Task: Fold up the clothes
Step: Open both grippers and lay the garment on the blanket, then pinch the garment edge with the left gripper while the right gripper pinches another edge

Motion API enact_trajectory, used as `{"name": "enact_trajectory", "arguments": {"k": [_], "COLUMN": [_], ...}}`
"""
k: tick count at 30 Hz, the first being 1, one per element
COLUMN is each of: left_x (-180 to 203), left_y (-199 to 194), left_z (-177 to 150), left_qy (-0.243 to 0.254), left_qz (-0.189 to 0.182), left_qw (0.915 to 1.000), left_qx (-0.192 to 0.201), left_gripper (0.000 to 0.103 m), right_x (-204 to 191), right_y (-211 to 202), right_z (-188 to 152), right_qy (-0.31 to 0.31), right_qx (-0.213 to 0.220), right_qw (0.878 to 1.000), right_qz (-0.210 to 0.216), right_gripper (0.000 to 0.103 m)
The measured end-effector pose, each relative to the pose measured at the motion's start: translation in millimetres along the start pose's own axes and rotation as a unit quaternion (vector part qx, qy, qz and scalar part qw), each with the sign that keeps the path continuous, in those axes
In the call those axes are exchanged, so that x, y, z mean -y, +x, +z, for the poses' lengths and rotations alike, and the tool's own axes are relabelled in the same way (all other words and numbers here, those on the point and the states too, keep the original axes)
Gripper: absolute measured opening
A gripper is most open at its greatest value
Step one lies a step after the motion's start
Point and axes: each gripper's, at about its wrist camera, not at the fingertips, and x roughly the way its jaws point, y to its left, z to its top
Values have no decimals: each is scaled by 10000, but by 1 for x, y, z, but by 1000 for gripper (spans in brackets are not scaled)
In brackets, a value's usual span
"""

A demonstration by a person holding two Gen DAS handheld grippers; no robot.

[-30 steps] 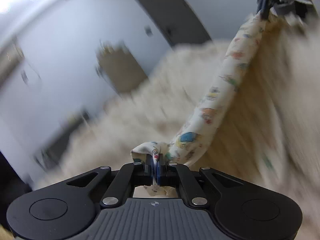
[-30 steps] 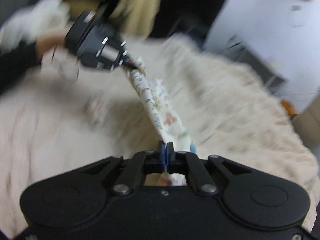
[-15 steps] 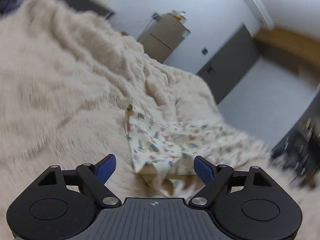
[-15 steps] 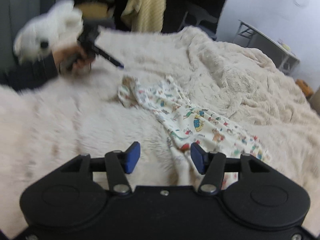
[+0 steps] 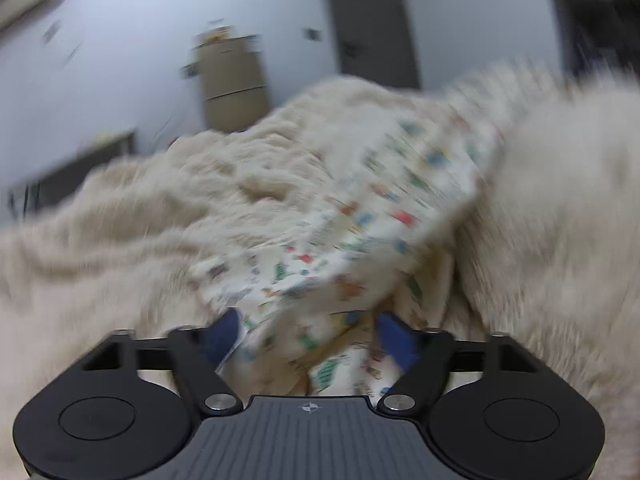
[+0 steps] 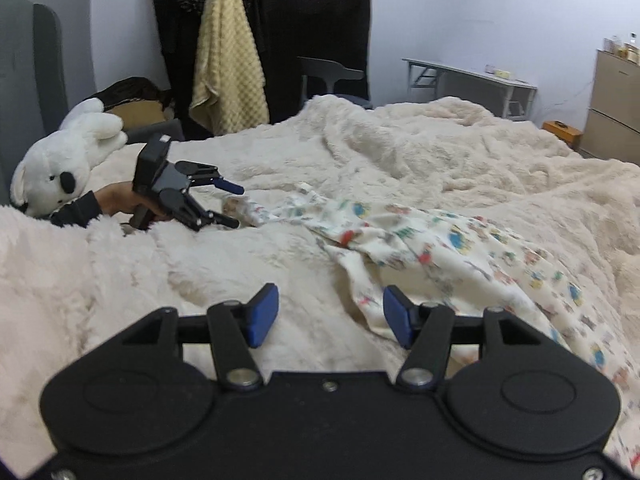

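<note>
The cream, colourfully printed cotton garment (image 6: 440, 248) lies rumpled on the fluffy cream bed blanket (image 6: 400, 160), with the released right hand-held gripper (image 6: 330, 314) at its 7 o'clock edge and the left hand-held gripper (image 6: 230, 205), apparently spread wide, at its 9 o'clock end.

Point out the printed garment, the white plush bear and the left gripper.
printed garment (image 6: 460, 256): right wrist view, its middle.
white plush bear (image 6: 52, 168): right wrist view, its head.
left gripper (image 6: 228, 204): right wrist view, between its open fingertips.
</note>
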Motion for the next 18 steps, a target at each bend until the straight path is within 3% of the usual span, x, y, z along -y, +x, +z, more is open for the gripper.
{"name": "enact_trajectory", "arguments": {"k": [3,4,5,10,12,13,18], "left_x": [25,27,29,15,12,13,53], "left_y": [0,-3,-8,-33,-30,-25,16], "left_z": [-1,-3,-4,-7,-6,-6,-1], "left_qy": [788,846,895,758,638,628,1362], "left_qz": [140,59,-69,-461,-367,-285,256], "left_qw": [9966,9962,9958,9960,9972,9976,9898], "left_qx": [-203,-202,-201,-98,-88,-118,-335], "left_gripper": [70,73,82,86,94,94,93], "right_x": [5,5,6,17,23,26,59], "right_y": [-16,-19,-24,-47,-56,-60,-77], "right_z": [-20,-24,-34,-71,-83,-89,-122], "right_qy": [-335,-425,-588,-900,-1005,-1058,-1162], "right_qx": [-296,-367,-512,-956,-1080,-1141,-1598], "right_qw": [9974,9960,9927,9768,9702,9666,9377], "right_qz": [-568,-689,-923,-1690,-1921,-2036,-2858], "right_gripper": [68,68,68,71,81,82,83]}}
